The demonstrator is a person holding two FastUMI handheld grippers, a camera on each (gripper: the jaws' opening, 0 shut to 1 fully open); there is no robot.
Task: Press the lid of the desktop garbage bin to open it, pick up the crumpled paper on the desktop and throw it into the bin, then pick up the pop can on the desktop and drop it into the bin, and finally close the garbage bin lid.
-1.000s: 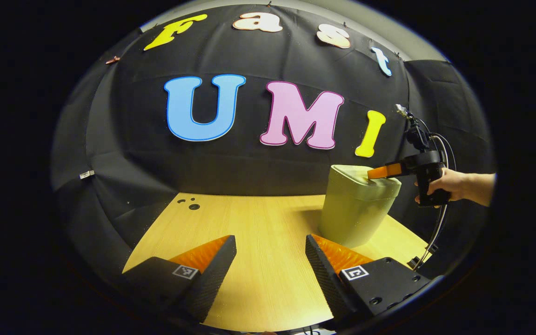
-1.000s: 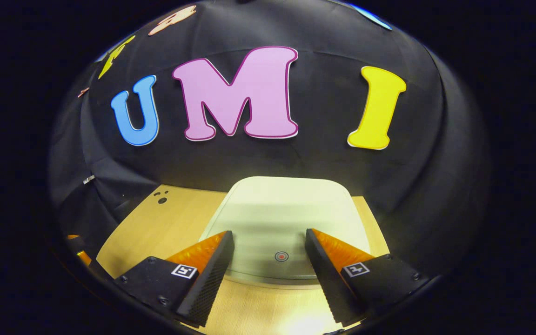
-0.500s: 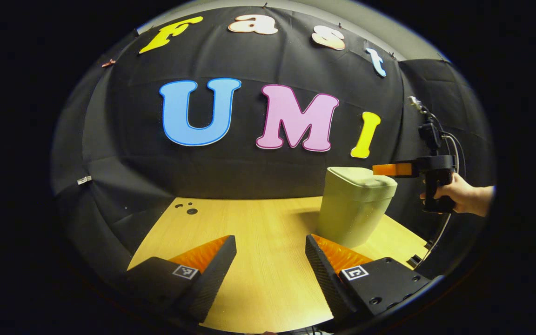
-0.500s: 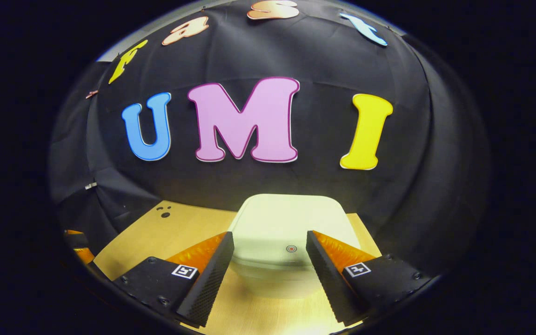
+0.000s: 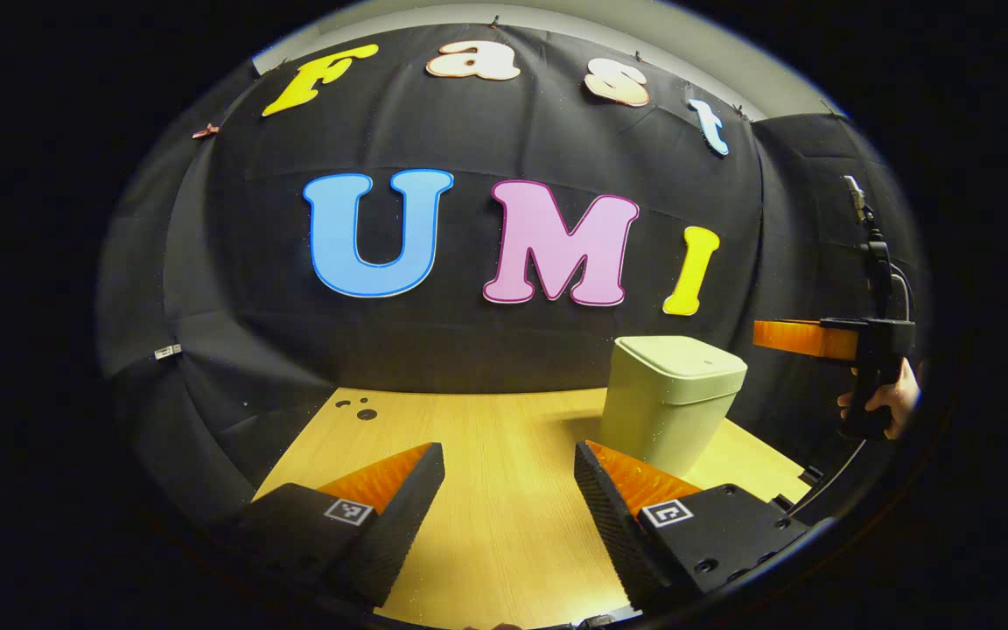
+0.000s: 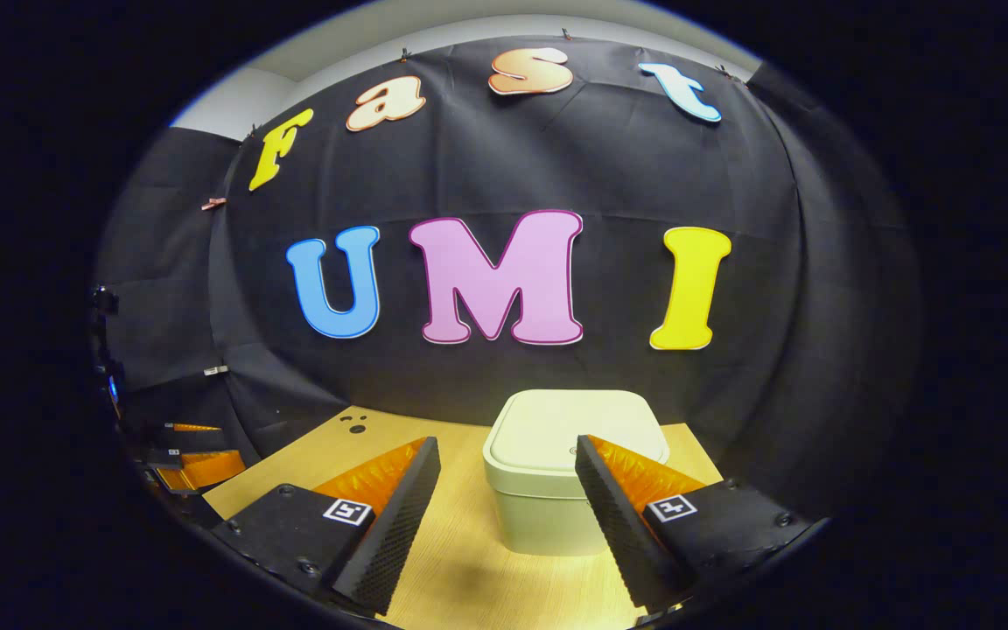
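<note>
Garbage bin (image 6: 556,490) stands upright, lid (image 6: 576,426) closed; both grippers' jaws spread, empty.

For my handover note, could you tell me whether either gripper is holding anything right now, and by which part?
Nothing is held. The left gripper and the right gripper are both open and empty; the bin stands closed on the table, untouched.

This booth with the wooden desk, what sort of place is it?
Probably a recording booth for teaching robots household chores: black cloth walls enclose a wooden desktop bearing a small lidded garbage bin, and a hand holds a camera-fitted right gripper.
</note>
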